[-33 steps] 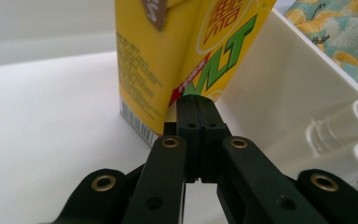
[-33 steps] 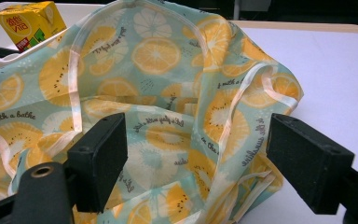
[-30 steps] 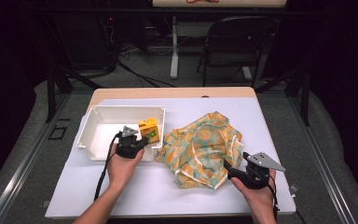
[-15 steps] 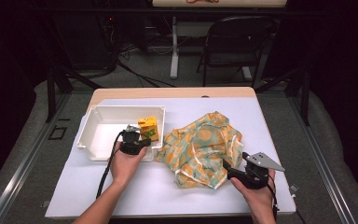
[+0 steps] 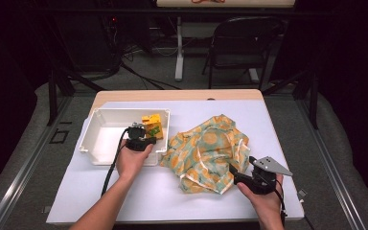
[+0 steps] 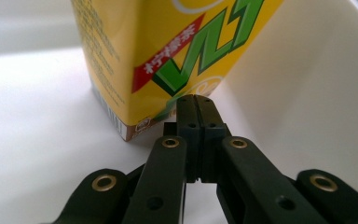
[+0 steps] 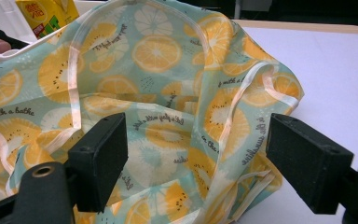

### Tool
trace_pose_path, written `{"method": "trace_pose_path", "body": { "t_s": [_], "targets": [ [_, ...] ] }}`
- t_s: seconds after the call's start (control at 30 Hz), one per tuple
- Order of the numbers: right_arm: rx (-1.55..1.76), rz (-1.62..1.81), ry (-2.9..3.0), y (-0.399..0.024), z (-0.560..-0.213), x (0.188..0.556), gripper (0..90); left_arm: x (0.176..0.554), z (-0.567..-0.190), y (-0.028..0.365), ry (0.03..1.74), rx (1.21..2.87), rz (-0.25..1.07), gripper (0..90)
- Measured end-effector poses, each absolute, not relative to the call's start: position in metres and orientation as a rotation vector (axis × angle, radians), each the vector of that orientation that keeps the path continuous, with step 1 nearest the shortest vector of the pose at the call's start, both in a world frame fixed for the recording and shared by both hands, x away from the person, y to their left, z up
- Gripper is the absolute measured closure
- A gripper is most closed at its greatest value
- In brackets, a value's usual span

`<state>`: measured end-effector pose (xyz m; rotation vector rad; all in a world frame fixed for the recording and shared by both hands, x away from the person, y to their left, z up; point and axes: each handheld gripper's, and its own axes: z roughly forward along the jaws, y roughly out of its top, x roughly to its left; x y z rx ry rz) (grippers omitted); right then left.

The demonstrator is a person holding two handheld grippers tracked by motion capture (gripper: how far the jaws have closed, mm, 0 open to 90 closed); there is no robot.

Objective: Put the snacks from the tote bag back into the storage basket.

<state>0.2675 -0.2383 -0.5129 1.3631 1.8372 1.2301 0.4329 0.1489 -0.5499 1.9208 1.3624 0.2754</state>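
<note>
L gripper: jaws closed, empty, tips at yellow drink carton | carton: upright in white plastic bin | R gripper: jaws wide apart, at citrus-print fabric bag

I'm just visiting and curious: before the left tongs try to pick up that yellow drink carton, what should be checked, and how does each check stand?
1. Left tongs opened for grasping: not ok, jaws shut together.
2. Yellow carton upright in the white bin: ok.
3. Tongs close to the carton: ok, tips at its base.
4. Right tongs open, at the fruit-print bag: ok.
5. Bag mouth open to receive: cannot tell.
</note>
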Motion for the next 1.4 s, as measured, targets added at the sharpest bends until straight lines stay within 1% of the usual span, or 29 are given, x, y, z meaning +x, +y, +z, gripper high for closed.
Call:
{"method": "trace_pose_path", "body": {
  "t_s": [0.07, 0.5, 0.6, 0.87, 1.2, 1.3, 1.4],
  "targets": [
    [1.363, 1.23, 1.835, -0.238, -0.513, 0.267, 20.4, 0.437, -0.548, 0.15, 1.358, 1.93, 0.305, 90.0],
    [1.361, 1.22, 1.841, -0.238, -0.513, 0.268, 20.6, 0.457, -0.544, 0.151, 1.404, 1.927, 0.272, 90.0],
    [1.362, 1.22, 1.84, -0.238, -0.513, 0.268, 20.7, 0.461, -0.547, 0.153, 1.431, 1.885, 0.257, 90.0],
    [1.362, 1.217, 1.841, -0.238, -0.514, 0.268, 20.8, 0.465, -0.551, 0.155, 1.469, 1.846, 0.263, 90.0],
    [1.361, 1.21, 1.845, -0.237, -0.514, 0.268, 20.8, 0.467, -0.552, 0.156, 1.469, 1.824, 0.26, 90.0],
    [1.363, 1.21, 1.845, -0.237, -0.515, 0.269, 20.9, 0.467, -0.552, 0.158, 1.469, 1.819, 0.247, 89.2],
    [1.363, 1.209, 1.845, -0.238, -0.514, 0.269, 20.9, 0.465, -0.548, 0.158, 1.455, 1.831, 0.25, 85.1]
  ]
}}
